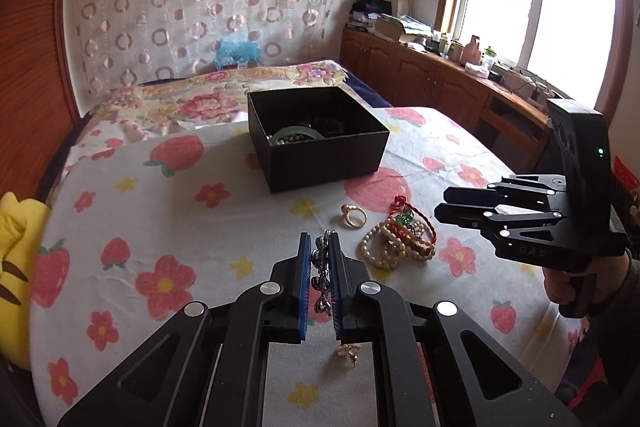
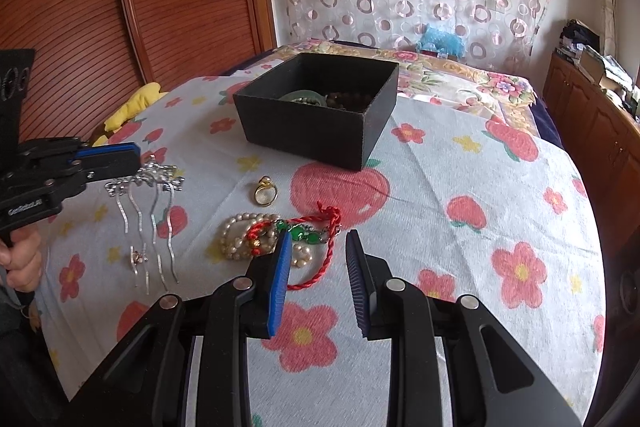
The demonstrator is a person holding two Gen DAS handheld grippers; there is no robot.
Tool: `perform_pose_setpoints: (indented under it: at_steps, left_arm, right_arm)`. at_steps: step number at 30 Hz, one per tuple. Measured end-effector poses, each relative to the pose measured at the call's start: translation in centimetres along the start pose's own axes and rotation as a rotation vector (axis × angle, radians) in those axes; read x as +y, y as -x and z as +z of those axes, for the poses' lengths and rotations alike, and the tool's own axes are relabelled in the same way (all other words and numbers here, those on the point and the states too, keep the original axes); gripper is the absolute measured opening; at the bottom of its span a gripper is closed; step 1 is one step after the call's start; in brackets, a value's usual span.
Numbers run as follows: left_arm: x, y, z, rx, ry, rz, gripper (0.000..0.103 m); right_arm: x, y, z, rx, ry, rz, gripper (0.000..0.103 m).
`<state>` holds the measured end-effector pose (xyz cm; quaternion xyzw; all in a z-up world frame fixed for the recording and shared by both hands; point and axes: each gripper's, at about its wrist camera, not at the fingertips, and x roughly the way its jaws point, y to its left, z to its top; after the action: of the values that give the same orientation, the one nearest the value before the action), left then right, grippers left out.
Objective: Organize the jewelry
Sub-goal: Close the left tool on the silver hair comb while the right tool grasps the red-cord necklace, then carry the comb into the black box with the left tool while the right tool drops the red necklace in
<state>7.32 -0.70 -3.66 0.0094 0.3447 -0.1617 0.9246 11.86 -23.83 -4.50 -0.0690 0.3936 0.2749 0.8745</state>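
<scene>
Your left gripper [image 1: 320, 247] clamped on a silver hair comb [image 2: 148, 183], your right gripper [image 2: 318, 239] spread wide with nothing between its fingers, pearl bracelet [image 2: 240, 235] just beyond its left finger, black box [image 2: 320, 107] farther ahead.

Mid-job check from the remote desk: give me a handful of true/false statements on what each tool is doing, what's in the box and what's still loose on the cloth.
1. The left tool is shut on the silver hair comb. True.
2. The right tool grips the red cord. False: it is open and holds nothing; the red cord lies on the cloth ahead of it.
3. The black box is empty. False: a green bangle and dark beads lie inside.
4. The gold ring lies on the cloth outside the box. True.
5. The pearl strand is already in the box. False: it lies tangled with the red cord on the cloth.
</scene>
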Motion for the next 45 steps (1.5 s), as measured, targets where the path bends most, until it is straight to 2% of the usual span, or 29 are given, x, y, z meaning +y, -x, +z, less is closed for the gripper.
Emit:
perform_pose_setpoints:
  at_steps: [14,16,17,20,37,45]
  left_arm:
    - [0.3,1.0,0.5,-0.052,0.007,0.023,0.008]
    - [0.3,1.0,0.5,-0.050,0.009,0.022,0.008]
    - [0.4,0.9,0.5,-0.050,0.010,0.022,0.008]
    - [0.5,1.0,0.4,-0.048,0.015,0.022,0.008]
    - [0.6,1.1,0.7,-0.059,0.025,0.030,0.008]
    - [0.6,1.6,1.7,-0.087,0.029,0.044,0.008]
  right_arm:
    - [-1.2,-5.1,2.8,0.105,0.011,0.007,0.029]
    - [-1.2,-5.6,2.8,0.115,0.011,0.013,0.021]
    - [-1.2,-5.6,2.7,0.115,0.013,0.016,0.012]
    - [-0.7,-5.3,2.6,0.113,0.033,0.031,0.007]
    - [1.1,3.1,6.5,-0.088,0.088,0.040,0.006]
    - [1.2,4.0,7.5,-0.111,0.101,0.026,0.007]
